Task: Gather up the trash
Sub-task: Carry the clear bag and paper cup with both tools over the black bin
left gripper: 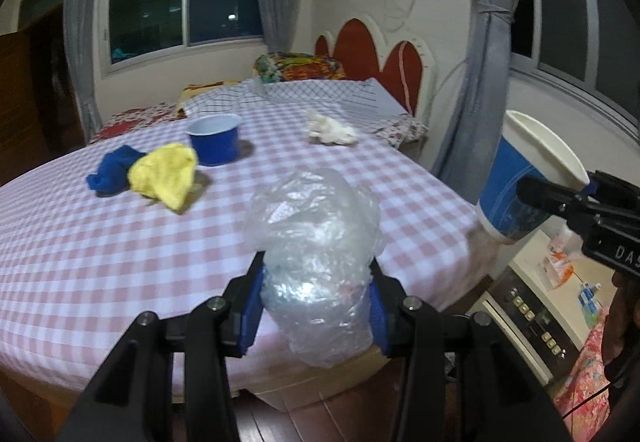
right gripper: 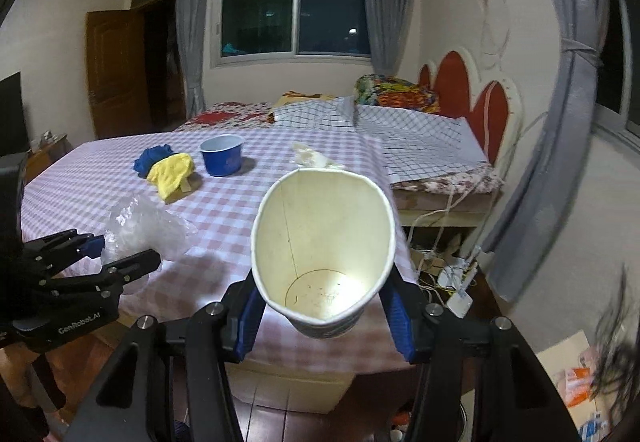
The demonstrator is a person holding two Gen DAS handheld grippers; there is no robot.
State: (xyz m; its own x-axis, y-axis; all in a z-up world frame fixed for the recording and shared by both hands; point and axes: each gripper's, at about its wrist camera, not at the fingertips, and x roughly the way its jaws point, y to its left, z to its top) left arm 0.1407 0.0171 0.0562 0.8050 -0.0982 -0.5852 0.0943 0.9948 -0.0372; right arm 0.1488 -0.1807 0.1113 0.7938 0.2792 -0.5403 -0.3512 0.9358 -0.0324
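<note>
- Trash: I had a wad of clear plastic (left gripper: 316,262) clamped between my left gripper's (left gripper: 316,306) blue pads, off the bed, over its near edge.
- My right gripper (right gripper: 324,306) was squeezed on a paper cup (right gripper: 324,242). The rim was pinched oval and the mouth pointed away from me, slightly up; the inside looked empty apart from stains.
- The cup's long axis ran along my right gripper's fingers. In the left view the cup (left gripper: 524,182) sat to the right of the plastic, well apart, past the bed's right edge.
- My guess was that the plastic would go into the cup, so my left gripper had to travel right toward the open mouth.
- More remained on the checked bedsheet (left gripper: 120,262), far from me: a blue bowl (left gripper: 214,140), a yellow rag (left gripper: 166,174) touching a blue rag (left gripper: 114,170), and a white tissue (left gripper: 330,130) farther right.
</note>
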